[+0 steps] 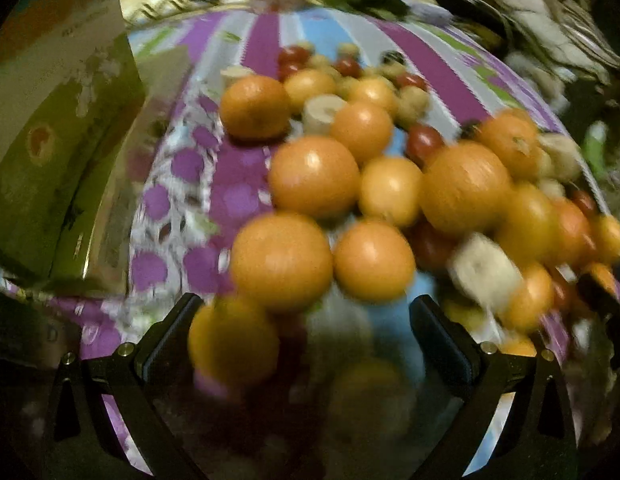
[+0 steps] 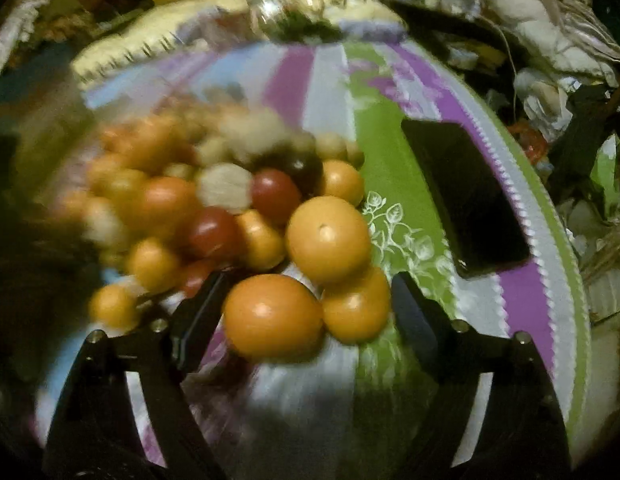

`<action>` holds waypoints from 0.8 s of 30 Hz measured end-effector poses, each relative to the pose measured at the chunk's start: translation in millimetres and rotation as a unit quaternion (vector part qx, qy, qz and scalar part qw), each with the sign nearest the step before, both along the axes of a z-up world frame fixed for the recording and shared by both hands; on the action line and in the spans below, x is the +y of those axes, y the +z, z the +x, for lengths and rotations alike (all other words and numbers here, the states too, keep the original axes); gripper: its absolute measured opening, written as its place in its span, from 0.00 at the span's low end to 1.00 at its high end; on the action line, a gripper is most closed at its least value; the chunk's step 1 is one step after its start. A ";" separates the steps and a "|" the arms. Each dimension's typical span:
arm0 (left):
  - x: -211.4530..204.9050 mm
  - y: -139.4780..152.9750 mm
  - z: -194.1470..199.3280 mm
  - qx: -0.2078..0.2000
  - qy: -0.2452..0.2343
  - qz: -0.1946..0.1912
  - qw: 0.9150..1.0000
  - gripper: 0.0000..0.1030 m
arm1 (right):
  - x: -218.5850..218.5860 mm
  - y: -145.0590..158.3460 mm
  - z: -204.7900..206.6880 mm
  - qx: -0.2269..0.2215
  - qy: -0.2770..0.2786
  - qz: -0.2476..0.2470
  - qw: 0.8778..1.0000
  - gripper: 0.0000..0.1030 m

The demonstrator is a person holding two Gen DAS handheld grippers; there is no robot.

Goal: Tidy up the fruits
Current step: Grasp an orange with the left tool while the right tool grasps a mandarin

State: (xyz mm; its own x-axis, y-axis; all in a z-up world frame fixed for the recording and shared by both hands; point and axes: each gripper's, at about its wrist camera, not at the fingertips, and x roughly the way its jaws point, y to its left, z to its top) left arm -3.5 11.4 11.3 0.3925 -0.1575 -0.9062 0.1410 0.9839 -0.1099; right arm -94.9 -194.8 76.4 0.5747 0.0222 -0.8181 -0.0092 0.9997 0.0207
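Note:
A pile of fruit lies on a striped purple, blue and green cloth (image 1: 238, 176): several oranges (image 1: 313, 176), red tomatoes (image 1: 423, 140) and pale cut pieces (image 1: 483, 270). My left gripper (image 1: 306, 316) is open above the near edge of the pile, with an orange (image 1: 232, 340) just inside its left finger. In the right wrist view the pile (image 2: 214, 200) sits left of centre. My right gripper (image 2: 308, 292) is open, with an orange (image 2: 274, 316) between its fingers and two more oranges (image 2: 327, 238) just beyond. Both views are motion-blurred.
A green cardboard box (image 1: 50, 152) stands at the left of the cloth. A black phone (image 2: 465, 196) lies on the cloth right of the pile. Clutter of bags and fabric (image 2: 549, 40) surrounds the far and right edges.

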 end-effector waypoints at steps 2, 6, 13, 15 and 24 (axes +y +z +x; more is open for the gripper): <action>14.0 13.3 -20.3 -0.012 0.003 -0.041 0.999 0.99 | 3.3 14.7 -19.7 -0.022 0.012 0.014 1.000 0.81; 34.3 41.6 -70.7 -0.063 0.002 -0.074 0.995 0.99 | 27.1 22.5 -47.4 -0.040 0.060 0.026 0.997 0.80; 19.8 53.7 -111.2 -0.090 -0.057 -0.093 0.990 0.96 | -0.5 6.9 -57.7 -0.039 0.019 0.047 0.998 0.75; 8.4 47.3 -106.0 -0.081 -0.074 -0.111 0.988 0.91 | -9.3 -1.7 -56.7 -0.027 0.014 0.045 0.999 0.74; -55.8 23.5 -63.7 -0.051 -0.167 -0.136 0.975 0.65 | -4.9 -27.6 -37.7 -0.007 0.034 0.057 0.998 0.71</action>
State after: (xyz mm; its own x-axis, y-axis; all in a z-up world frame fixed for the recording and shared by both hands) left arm -67.3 -44.4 34.8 0.3643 -0.5203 -0.7724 0.4716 0.8182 -0.3288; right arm -132.6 -199.7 48.9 0.5794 0.1550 -0.8002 -0.0787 0.9878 0.1344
